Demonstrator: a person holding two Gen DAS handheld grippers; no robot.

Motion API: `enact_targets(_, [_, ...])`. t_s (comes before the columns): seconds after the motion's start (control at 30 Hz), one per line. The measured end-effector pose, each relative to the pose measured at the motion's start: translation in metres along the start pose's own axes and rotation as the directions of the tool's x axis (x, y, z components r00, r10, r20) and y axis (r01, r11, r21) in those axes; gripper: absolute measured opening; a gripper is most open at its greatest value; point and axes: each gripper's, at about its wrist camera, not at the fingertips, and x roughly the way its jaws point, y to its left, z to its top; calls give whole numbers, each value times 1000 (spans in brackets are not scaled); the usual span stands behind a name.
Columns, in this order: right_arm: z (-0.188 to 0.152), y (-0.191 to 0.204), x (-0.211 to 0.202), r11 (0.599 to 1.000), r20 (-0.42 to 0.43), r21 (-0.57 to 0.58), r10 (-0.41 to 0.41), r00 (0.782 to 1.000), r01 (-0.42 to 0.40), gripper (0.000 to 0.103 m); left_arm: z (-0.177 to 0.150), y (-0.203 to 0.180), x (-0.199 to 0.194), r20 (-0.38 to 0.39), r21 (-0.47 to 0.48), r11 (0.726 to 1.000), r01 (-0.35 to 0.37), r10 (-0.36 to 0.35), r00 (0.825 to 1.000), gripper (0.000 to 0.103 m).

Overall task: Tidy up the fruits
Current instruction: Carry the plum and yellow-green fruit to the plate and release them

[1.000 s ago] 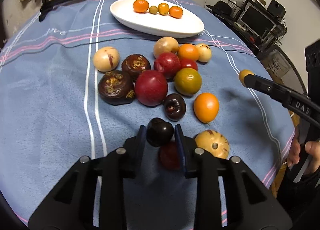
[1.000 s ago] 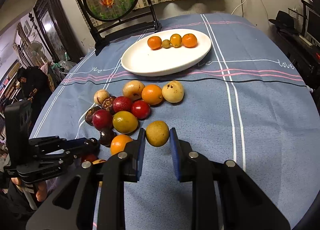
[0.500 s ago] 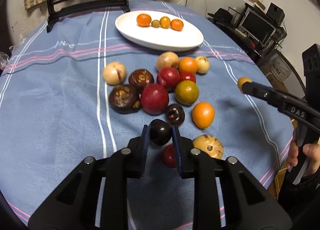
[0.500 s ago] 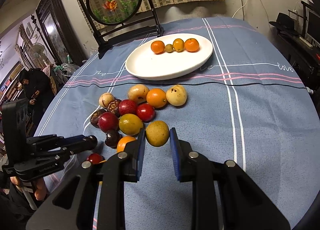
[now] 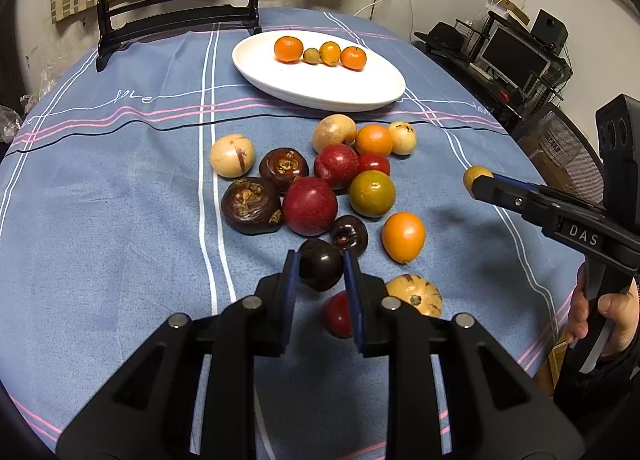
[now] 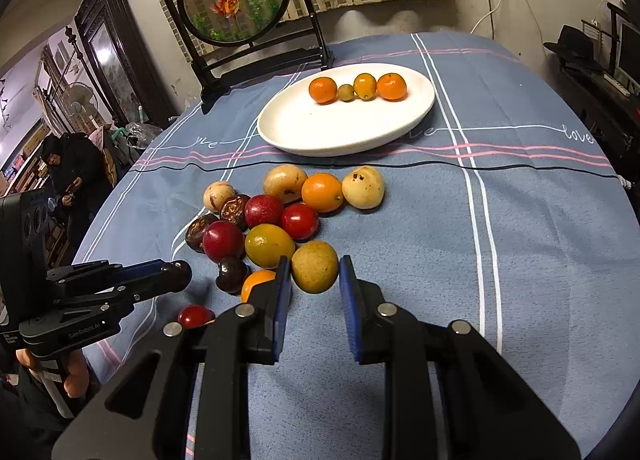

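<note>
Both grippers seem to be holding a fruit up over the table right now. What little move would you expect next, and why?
Probably carrying them forward to the white plate. The left gripper is shut on a dark plum, the right gripper on a yellow-brown fruit, both lifted clear of the pile. The plate holds only four small fruits in a row along its far side, leaving bare space.

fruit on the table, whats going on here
A person is sorting fruit with two tools. The left hand-held gripper is shut on a dark plum, lifted over the pile on the blue tablecloth. The right hand-held gripper holds a yellow-green fruit above the cloth. The white plate already carries four small orange and yellow fruits in a row; the rest wait in front of it.
</note>
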Motion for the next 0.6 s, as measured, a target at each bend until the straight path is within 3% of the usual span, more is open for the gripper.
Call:
enact_targets(0.37, [0,5,1,1000,-6,-12,10,1000,-10,25,-3,6,28,-86,12,1000,-17,18,996,25])
enact_targets(0.4, [0,5,1,1000,-4,-12,10,1000,-10,25,-1,6,29,-93,26,999,-24,26,995,29])
enact_targets(0.5, [-1,4,-1,1000,0,-8,12,1000,-12,25,3,10,38,-122,74,995,-63,72,990,58])
enact_targets(0.6, [-1,1,-3,1000,3,-2,8,1000,-8,25,0,19,43,-141,56,998,-31,39,989,53])
